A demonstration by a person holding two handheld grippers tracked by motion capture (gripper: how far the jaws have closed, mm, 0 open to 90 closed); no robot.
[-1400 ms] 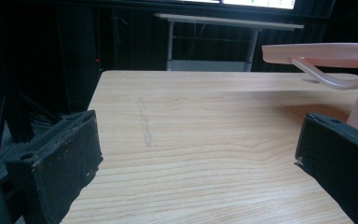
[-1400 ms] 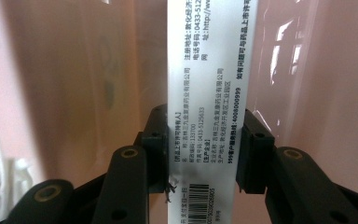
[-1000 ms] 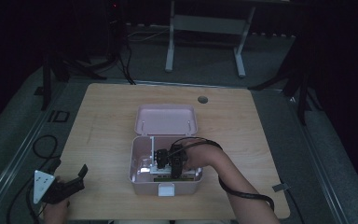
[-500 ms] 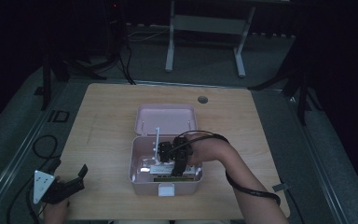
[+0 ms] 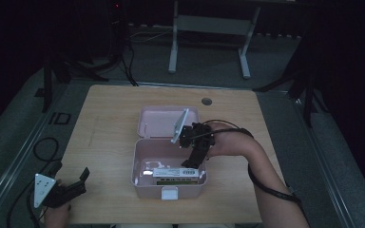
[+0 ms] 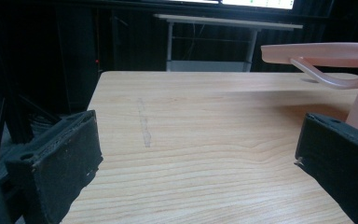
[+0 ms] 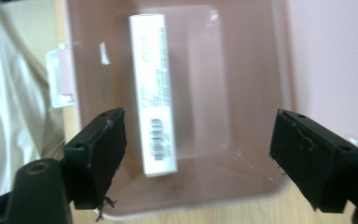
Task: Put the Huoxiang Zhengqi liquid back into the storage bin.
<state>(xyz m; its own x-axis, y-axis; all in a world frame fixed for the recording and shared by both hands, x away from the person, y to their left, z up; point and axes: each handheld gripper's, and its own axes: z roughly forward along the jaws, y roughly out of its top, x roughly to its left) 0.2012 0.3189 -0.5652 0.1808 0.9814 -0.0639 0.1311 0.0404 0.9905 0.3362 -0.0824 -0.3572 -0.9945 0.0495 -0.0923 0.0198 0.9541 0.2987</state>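
White carton (image 5: 173,173) lies flat inside the open pink box (image 5: 138,164) on the counter (image 5: 109,118), along the box's near wall, long axis running left-right; box lid (image 5: 159,121) folded back behind.

High view: right gripper (image 5: 192,164) above the box, pointing down; its jaws have just been opening, nothing between them. Left gripper (image 5: 73,187) at near-left corner, open, empty.

Left gripper view: jaws wide apart, bare counter between.

Right gripper view: carton (image 7: 153,93) on box floor, jaws spread, not touching it.
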